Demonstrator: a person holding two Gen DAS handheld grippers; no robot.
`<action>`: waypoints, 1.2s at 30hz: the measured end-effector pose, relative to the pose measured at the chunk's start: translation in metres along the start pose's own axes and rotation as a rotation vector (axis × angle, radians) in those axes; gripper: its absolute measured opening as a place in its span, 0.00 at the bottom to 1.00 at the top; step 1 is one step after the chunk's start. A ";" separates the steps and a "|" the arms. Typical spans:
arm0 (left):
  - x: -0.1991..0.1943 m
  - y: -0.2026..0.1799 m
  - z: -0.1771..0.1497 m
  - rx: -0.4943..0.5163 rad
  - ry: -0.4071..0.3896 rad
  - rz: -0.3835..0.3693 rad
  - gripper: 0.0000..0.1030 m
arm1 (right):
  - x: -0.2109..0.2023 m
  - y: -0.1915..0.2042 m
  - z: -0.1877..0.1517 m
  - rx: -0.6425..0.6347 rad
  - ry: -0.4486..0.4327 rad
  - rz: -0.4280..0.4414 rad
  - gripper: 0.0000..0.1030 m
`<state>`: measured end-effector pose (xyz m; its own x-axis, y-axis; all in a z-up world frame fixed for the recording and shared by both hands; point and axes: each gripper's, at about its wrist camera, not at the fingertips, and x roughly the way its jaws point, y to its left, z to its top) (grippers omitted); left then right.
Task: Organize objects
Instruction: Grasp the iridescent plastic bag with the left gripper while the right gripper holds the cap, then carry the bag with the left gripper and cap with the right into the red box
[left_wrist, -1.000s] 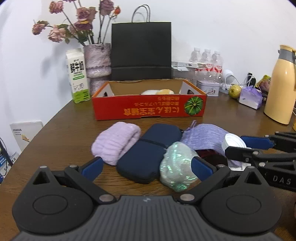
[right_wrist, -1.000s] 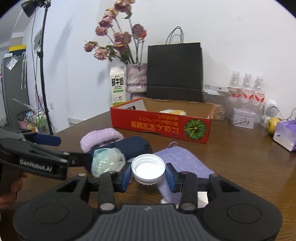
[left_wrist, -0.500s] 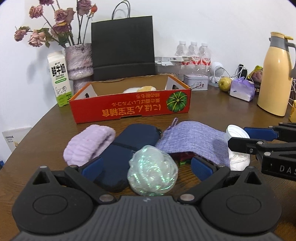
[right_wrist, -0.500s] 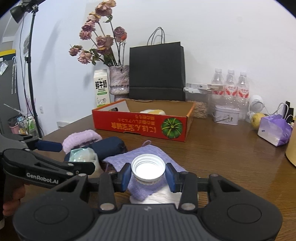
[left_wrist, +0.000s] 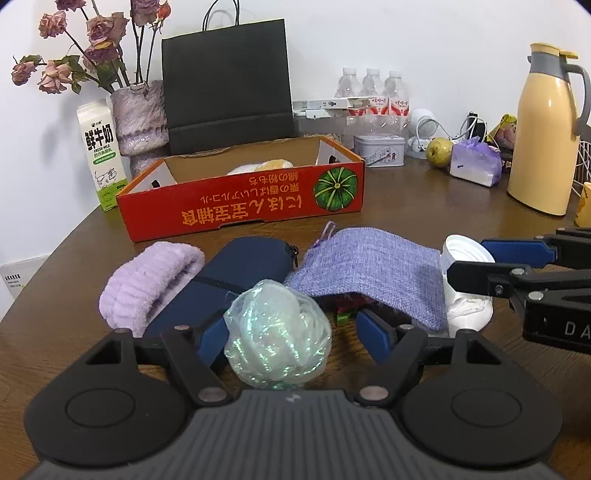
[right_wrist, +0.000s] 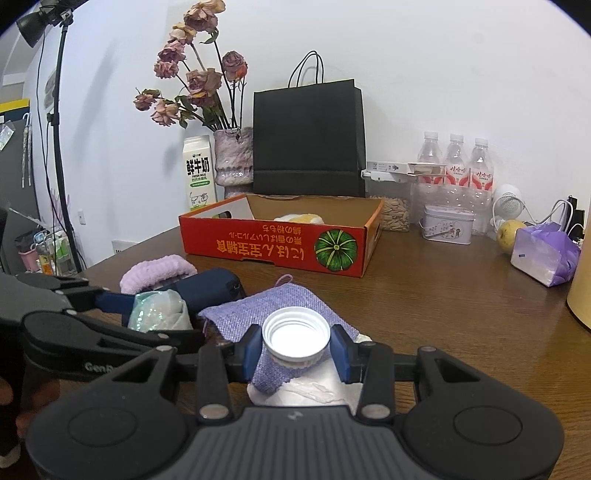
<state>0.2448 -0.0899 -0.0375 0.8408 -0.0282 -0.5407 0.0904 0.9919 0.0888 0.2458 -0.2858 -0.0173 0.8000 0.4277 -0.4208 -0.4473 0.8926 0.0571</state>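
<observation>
- Iridescent wrapped ball (left_wrist: 277, 334): sits on the desk near its front edge, between the blue pads of your left gripper (left_wrist: 291, 336). The jaws have just been closing around it. The left pad looks to be at the ball's side; a gap shows between the ball and the right pad, so no firm grip is visible.
- White cap (right_wrist: 296, 333): your right gripper (right_wrist: 296, 349) has its jaws narrow, both pads pressed on the cap's sides. The cap's open side faces the camera.
- Under the cap: a white crumpled item (right_wrist: 314, 389) that you cannot identify, partly covered by the lilac knitted pouch (left_wrist: 373, 267).
- Pouch lies flat, just right of the ball. A dark red thing under its near edge is too hidden to tell.
- Navy zip case (left_wrist: 236, 273): just behind and left of the ball, touching the pouch's left corner.
- Lilac fluffy roll (left_wrist: 149, 282): against the case's left side.
- Red cardboard tray (left_wrist: 243, 206): behind this cluster, toward the desk's middle, apart from it; a pale and yellow item lies inside.
- Desk back edge, by the wall: milk carton (left_wrist: 99, 153), vase of dried roses (left_wrist: 138, 122), black paper bag (left_wrist: 227, 86), water bottles (left_wrist: 369, 92).
- Right edge: yellow thermos jug (left_wrist: 546, 133).
</observation>
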 end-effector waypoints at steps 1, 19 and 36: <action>0.001 -0.001 -0.001 0.001 0.002 0.001 0.71 | 0.000 0.000 0.000 0.000 0.000 -0.002 0.38; -0.010 0.006 -0.004 -0.035 -0.012 -0.030 0.42 | 0.001 0.006 0.000 -0.017 -0.009 -0.027 0.38; -0.034 0.040 0.014 -0.062 -0.069 -0.008 0.42 | 0.009 0.042 0.023 -0.022 -0.035 0.009 0.38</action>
<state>0.2272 -0.0510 -0.0035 0.8751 -0.0423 -0.4822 0.0656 0.9974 0.0315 0.2433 -0.2416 0.0022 0.8091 0.4407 -0.3888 -0.4628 0.8855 0.0405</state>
